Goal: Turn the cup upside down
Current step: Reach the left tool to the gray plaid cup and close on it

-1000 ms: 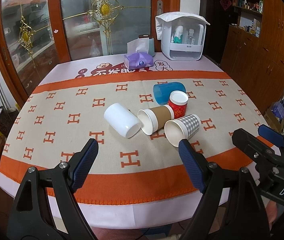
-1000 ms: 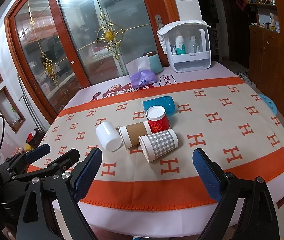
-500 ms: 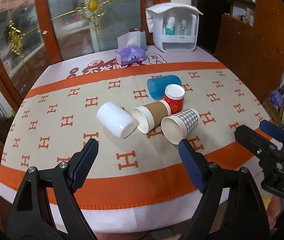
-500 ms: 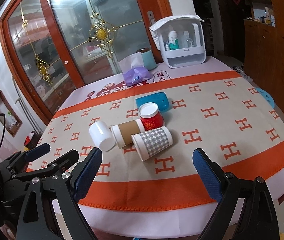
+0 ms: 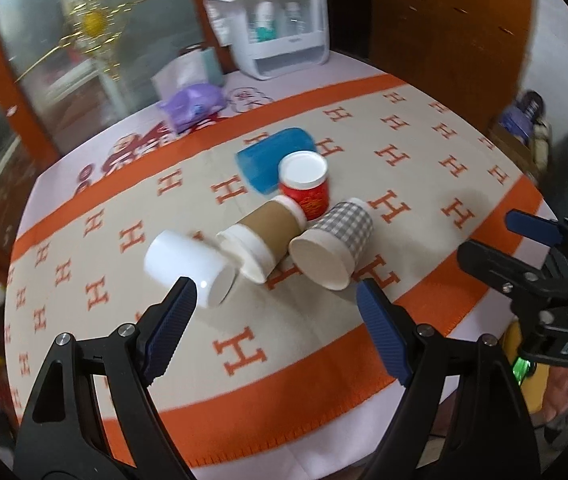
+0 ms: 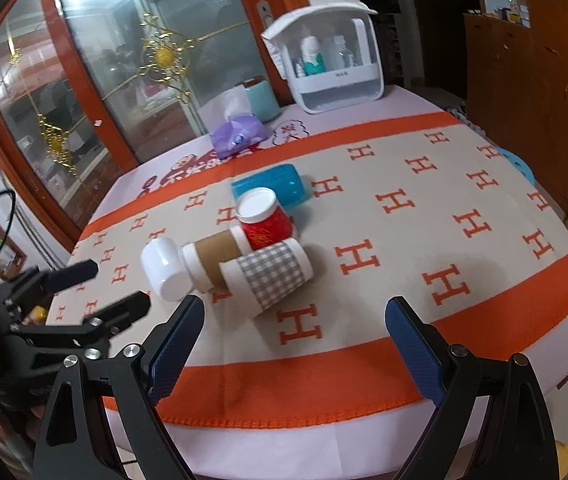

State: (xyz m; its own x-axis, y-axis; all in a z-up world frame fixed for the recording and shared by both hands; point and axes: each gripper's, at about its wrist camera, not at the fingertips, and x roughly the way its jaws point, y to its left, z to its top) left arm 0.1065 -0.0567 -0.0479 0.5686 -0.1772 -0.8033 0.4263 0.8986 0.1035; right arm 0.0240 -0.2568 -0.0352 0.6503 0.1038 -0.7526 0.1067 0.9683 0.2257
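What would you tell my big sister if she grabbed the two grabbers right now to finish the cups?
Left gripper: open, holding nothing, hovering in front of the cups.
Right gripper: open, holding nothing, also short of the cups.
Cups: the white cup, brown sleeve cup, checked cup and blue cup all lie on their sides on the blanket. The red cup stands among them, looking already upside down.
Done: no grasp made.
Left: pick a lying cup, probably a front one, grip it and set it mouth down.
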